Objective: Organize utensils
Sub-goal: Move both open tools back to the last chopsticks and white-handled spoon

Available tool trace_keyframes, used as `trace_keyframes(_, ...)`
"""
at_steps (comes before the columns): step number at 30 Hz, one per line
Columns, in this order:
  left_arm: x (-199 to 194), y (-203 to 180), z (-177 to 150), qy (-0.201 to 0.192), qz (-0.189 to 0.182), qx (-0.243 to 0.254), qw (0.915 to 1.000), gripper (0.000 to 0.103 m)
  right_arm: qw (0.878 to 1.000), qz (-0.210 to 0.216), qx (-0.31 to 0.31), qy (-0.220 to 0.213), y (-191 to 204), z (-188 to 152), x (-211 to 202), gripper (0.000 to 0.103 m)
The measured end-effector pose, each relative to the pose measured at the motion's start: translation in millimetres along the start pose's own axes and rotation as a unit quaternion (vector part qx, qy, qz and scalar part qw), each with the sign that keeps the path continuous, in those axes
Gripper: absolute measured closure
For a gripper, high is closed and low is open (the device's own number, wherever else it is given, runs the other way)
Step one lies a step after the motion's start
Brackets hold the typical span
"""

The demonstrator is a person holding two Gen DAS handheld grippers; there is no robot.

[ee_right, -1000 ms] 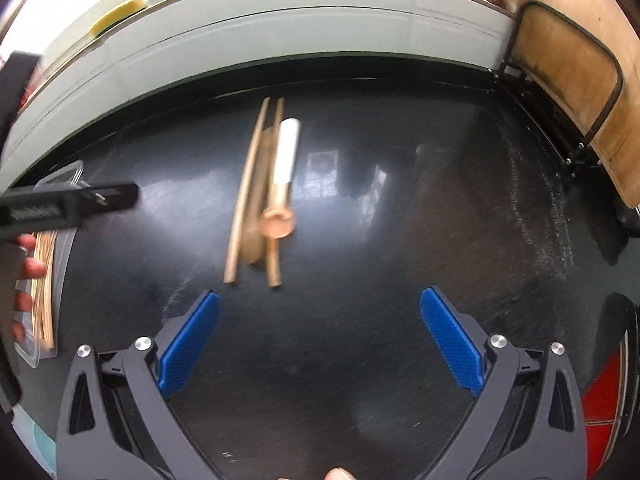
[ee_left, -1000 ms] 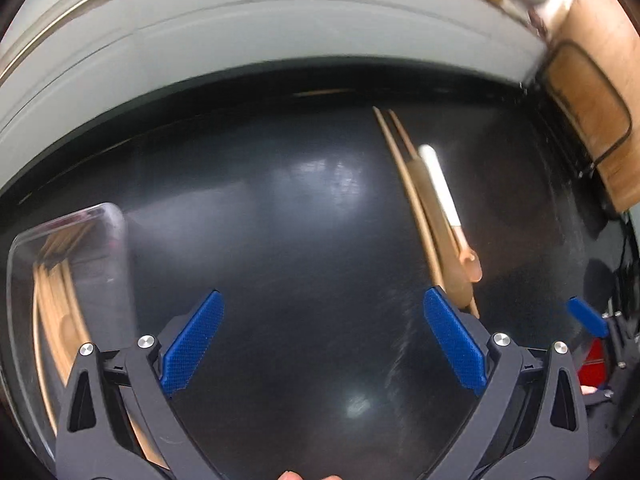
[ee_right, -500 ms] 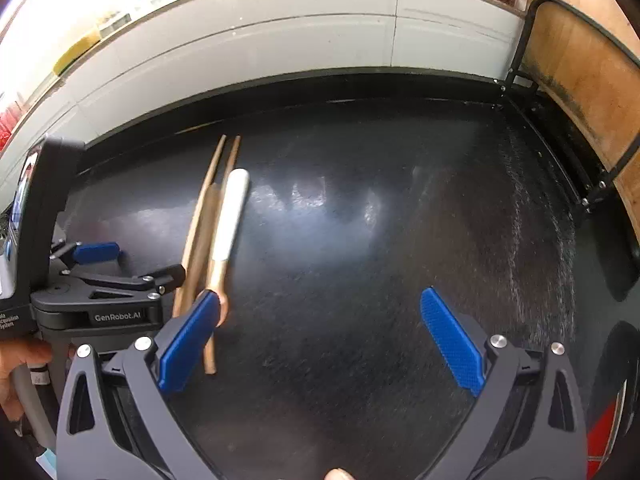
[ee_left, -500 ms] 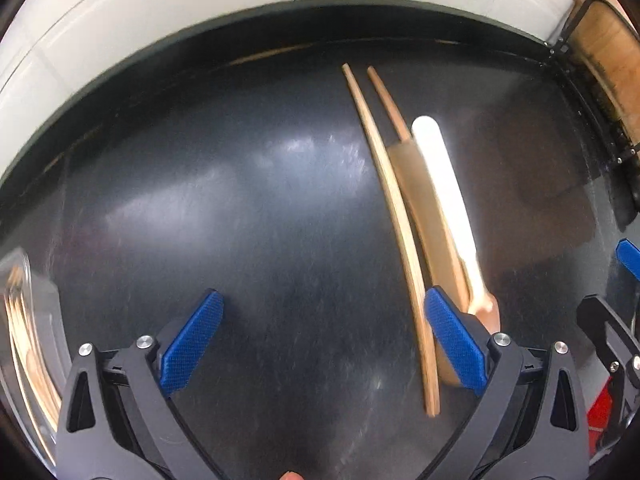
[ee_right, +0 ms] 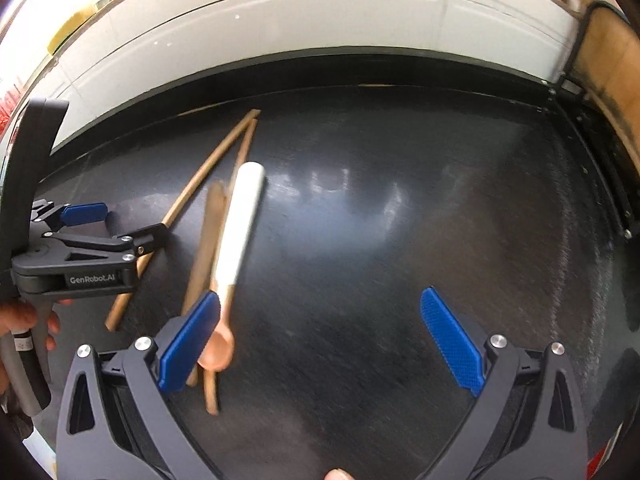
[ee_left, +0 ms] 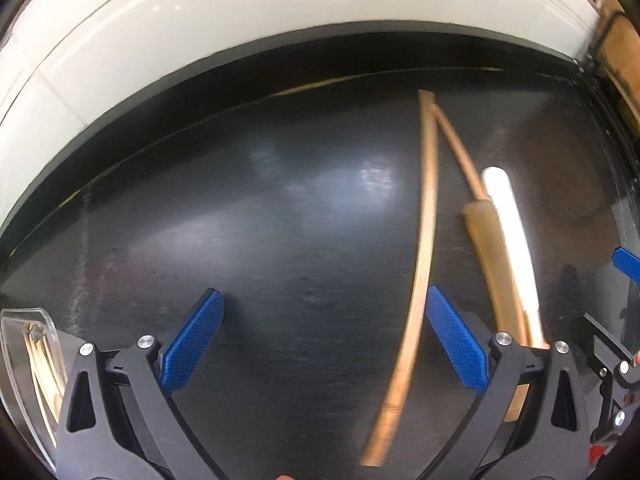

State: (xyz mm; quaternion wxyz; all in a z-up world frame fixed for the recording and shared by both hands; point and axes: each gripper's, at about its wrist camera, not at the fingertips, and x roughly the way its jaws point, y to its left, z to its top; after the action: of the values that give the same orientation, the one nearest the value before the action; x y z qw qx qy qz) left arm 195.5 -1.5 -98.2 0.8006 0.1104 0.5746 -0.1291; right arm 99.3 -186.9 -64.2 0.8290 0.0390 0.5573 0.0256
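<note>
Leftmost, outside the left gripper's (ee_left: 324,334) left finger, sits a clear plastic tray (ee_left: 24,344) with rounded rim, pale wooden sticks inside; details blurred. Glossy black tabletop (ee_left: 260,240), fine scratches, soft reflections. White panelled wall (ee_left: 200,20) runs along the far edge.

Left gripper: jaws spread wide, nothing between the blue textured pads. A long thin wooden chopstick (ee_left: 424,240) runs from far ahead back into the gap, passing just inside the right pad. Beyond that pad lie a second chopstick (ee_left: 460,152), a flat wooden spatula-like utensil (ee_left: 496,264) and a spoon with white cylindrical handle (ee_left: 512,232), bunched side by side.

Right gripper (ee_right: 320,336): jaws also wide apart, empty. The same bundle lies at its left finger; the spoon's (ee_right: 240,232) copper-coloured bowl sits just inside the left pad, partly hidden by it. Chopsticks (ee_right: 208,168) fan out to the left, where the left gripper (ee_right: 92,240) reaches in sideways, one stick passing under it. Contact there cannot be told. A hand (ee_right: 24,320) grips its handle.
</note>
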Motion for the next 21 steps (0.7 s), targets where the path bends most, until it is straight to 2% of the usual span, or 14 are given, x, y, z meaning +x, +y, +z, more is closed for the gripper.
trace_keyframes(2, 1.3, 7.5, -0.9, 0.003, 0.000, -0.002, 1.0000, 0.005, 1.000, 0.007, -0.006, 0.002, 7.4, 6.1, 4.9, 0.006)
trace_keyframes(7, 1.2, 16.0, -3.8, 0.008, 0.000, -0.002, 1.0000, 0.005, 0.999, -0.024, -0.041, 0.010, 20.0, 13.2, 17.5, 0.006)
trace_keyframes(12, 2.7, 14.0, 1.2, 0.011, -0.002, 0.004, 0.9999, 0.005, 0.999, -0.040, -0.024, 0.024, 5.9, 10.7, 24.5, 0.006)
trace_keyframes(15, 6.1, -1.7, 4.8, 0.006, -0.006, 0.019, 0.9998, 0.005, 0.999, -0.009, 0.005, 0.037, -1.5, 10.7, 26.9, 0.006)
trace_keyframes(19, 9.6, -13.6, 13.8, 0.007, -0.013, 0.040, 0.9991, 0.005, 0.999, -0.017, -0.001, 0.035, 4.1, 13.7, 28.2, 0.006)
trace_keyframes(21, 10.2, -15.2, 17.1, 0.010, -0.015, 0.045, 0.9988, 0.005, 1.000, -0.004, 0.005, 0.031, 6.0, 16.5, 26.9, 0.006)
